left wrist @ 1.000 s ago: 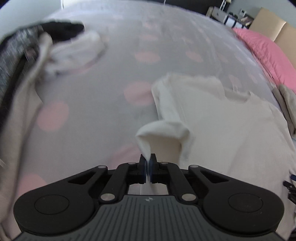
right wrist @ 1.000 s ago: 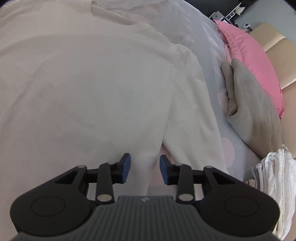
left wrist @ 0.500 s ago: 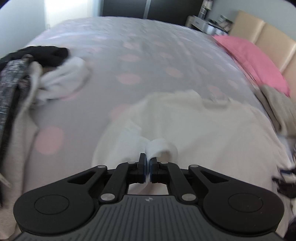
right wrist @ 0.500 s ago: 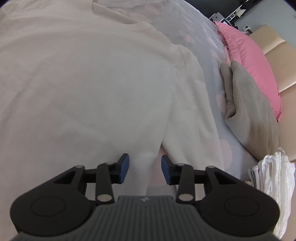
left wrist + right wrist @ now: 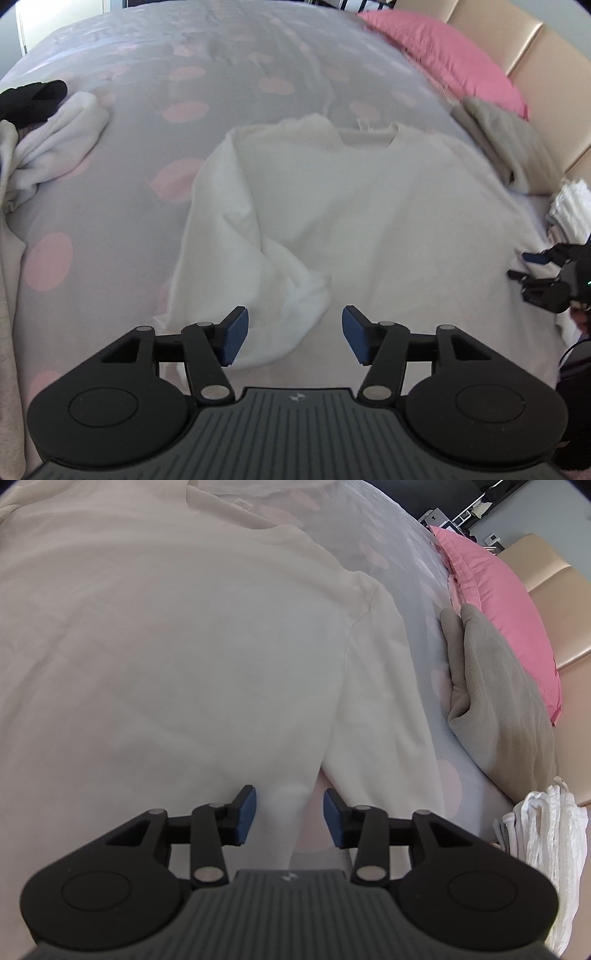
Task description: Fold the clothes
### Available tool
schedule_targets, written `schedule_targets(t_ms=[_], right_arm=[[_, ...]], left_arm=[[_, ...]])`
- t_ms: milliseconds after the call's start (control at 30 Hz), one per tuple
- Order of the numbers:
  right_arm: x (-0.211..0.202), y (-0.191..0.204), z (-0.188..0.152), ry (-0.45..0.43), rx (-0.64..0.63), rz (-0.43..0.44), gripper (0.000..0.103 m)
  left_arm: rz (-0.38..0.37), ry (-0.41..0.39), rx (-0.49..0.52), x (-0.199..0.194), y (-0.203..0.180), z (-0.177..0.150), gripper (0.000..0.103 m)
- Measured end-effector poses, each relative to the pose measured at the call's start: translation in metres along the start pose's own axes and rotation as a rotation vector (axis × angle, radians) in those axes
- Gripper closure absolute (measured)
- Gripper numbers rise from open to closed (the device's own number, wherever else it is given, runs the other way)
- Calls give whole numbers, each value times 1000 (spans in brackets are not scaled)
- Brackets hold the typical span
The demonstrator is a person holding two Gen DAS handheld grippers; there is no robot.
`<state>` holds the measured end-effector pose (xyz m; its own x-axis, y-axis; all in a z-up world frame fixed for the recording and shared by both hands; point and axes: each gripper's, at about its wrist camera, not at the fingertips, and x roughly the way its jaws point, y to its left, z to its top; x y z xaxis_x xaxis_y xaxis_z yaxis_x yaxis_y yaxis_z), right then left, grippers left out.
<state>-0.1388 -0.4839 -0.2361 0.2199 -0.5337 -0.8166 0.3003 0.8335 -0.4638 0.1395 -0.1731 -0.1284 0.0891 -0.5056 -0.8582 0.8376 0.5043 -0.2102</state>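
While both claws gape empty, left claw [image 5: 294,334] just released, soft cream sweatshirt [image 5: 369,206], crumpled sleeve [image 5: 291,295], right claw [image 5: 289,816].

The white sweatshirt [image 5: 369,206] is soft matt knit cloth lying on a smooth cotton-like bedspread [image 5: 122,206], beside a fleecy beige garment [image 5: 495,698], a sheeny pink pillow [image 5: 502,605] and matt black plastic grippers.

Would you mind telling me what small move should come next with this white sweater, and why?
Probably close the right gripper on the right sleeve and fold it across the white sweater. The left sleeve already lies folded in, and the left gripper, jaws just opened, holds nothing.
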Motion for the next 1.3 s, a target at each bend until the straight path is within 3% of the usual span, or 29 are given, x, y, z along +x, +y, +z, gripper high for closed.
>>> schedule_targets(t_ms=[200, 400, 600, 633, 667, 700, 767, 867, 1033, 1167, 1300], right_arm=[[0, 3, 0, -5, -23, -13, 59], [-1, 6, 0, -9, -38, -22, 58], [-1, 11, 0, -13, -69, -40, 58], [-1, 12, 0, -14, -74, -42, 58], [0, 13, 0, -14, -77, -45, 58], [0, 13, 0, -15, -80, -46, 58], [0, 14, 0, -17, -87, -50, 58], [-1, 15, -1, -20, -95, -54, 58], [-1, 16, -2, -23, -102, -57, 58], [0, 18, -1, -23, -112, -63, 58], [0, 18, -2, -23, -116, -66, 58]], left_arm=[[82, -13, -76, -18, 28, -5, 48], [136, 111, -156, 0, 62, -32, 50], [42, 245, -197, 33, 61, -62, 54], [30, 258, -194, 37, 58, -64, 68], [29, 271, -198, 40, 56, -66, 88], [37, 281, -208, 41, 55, -66, 92], [66, 255, -226, 34, 57, -61, 99], [136, 182, -250, 12, 63, -50, 100], [371, -47, -327, -60, 90, -26, 100], [576, -210, -325, -99, 106, -15, 100], [671, -251, -351, -104, 120, -13, 100]])
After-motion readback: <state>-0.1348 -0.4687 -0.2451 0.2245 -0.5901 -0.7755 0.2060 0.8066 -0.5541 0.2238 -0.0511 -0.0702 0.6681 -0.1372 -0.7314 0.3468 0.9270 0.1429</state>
